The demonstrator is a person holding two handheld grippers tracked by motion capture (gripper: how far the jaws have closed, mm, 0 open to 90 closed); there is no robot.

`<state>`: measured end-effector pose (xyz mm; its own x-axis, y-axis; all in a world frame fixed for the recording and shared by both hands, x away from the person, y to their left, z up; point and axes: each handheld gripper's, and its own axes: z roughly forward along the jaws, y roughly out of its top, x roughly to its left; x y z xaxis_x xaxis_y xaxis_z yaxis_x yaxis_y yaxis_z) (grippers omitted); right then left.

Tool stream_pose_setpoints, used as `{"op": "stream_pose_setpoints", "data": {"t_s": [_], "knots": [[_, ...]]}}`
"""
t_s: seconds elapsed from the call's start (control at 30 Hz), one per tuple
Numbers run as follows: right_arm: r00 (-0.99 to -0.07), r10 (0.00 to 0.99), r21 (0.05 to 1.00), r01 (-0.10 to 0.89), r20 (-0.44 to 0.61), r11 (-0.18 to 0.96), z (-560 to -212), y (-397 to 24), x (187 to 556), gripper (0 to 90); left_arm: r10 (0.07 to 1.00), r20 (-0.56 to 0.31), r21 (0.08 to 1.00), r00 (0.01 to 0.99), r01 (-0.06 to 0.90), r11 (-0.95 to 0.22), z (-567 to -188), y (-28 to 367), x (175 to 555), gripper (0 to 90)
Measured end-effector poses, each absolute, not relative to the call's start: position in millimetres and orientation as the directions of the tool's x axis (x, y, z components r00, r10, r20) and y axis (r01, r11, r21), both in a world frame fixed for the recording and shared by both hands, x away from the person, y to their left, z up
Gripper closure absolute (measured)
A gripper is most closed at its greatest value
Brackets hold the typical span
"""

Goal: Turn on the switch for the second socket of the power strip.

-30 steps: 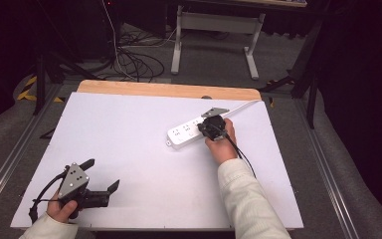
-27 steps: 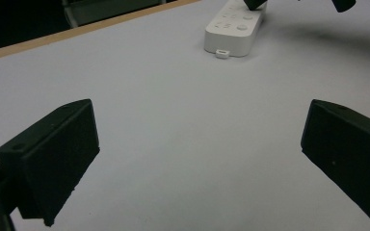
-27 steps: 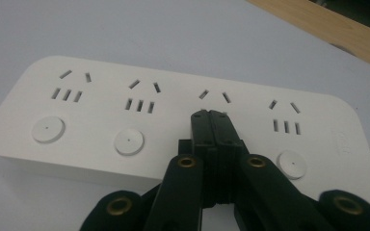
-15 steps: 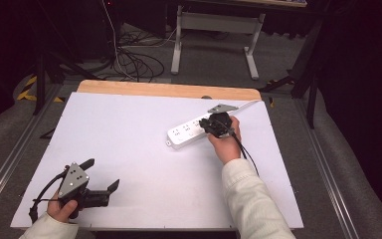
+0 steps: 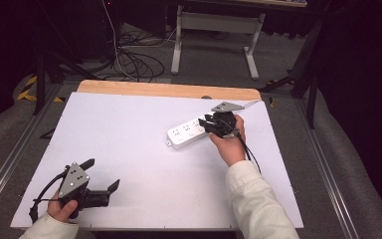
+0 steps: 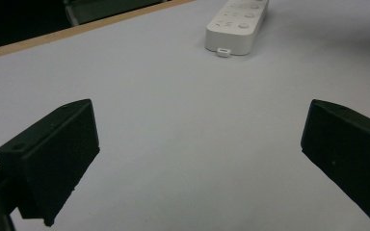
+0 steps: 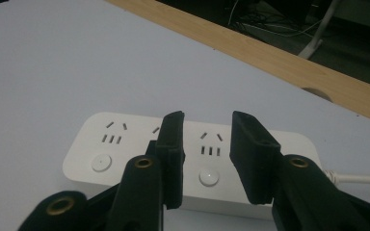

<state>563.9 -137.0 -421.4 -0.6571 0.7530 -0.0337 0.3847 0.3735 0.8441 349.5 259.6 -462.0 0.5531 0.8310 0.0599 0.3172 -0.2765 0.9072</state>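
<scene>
- Two handheld grippers were in use over a white table (image 5: 144, 149) with a strip of bare wood along its far edge.
- One white power strip (image 5: 191, 132) lay flat on the right half of the table, set at a slant, its near end toward the middle and its far end under the right hand.
- It was a long, rounded bar; each socket group had slots with a round white button below, seen clearly in the right gripper view (image 7: 125, 144).
- The right gripper (image 5: 214, 124) sat right at the strip's far end, its jaws partly parted with a narrow gap between them; in its own view (image 7: 207, 159) they framed one socket and its button.
- Whether the jaws touched the strip could not be told.
- The left gripper (image 5: 99, 175) rested near the table's near left corner, well apart from the strip, jaws spread wide and holding nothing (image 6: 197, 163).
- From the left gripper view, the strip's near end (image 6: 236, 24) showed a small tab; the rest was cut off by the top edge.
- A white cable left the strip's far end and was cut off at the picture's right edge in the right gripper view.
- Floor cables and a table frame beyond were dim and hard to make out.
</scene>
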Motion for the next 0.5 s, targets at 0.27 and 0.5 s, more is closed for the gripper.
{"op": "stream_pose_setpoints", "data": {"t_s": [0.27,0.5], "knots": [[-0.662,0.749,0.853,0.372,-0.032,0.366,-413.6,-135.8,555.3,57.6,0.830,0.061,0.907,0.554,0.317,-0.277,-462.0,259.4,349.5,0.2],[-0.660,0.751,0.849,0.377,-0.034,0.370,-411.3,-139.6,554.0,54.1,0.829,0.066,0.906,0.555,0.314,-0.283,-461.9,259.4,350.3,0.2]]}}
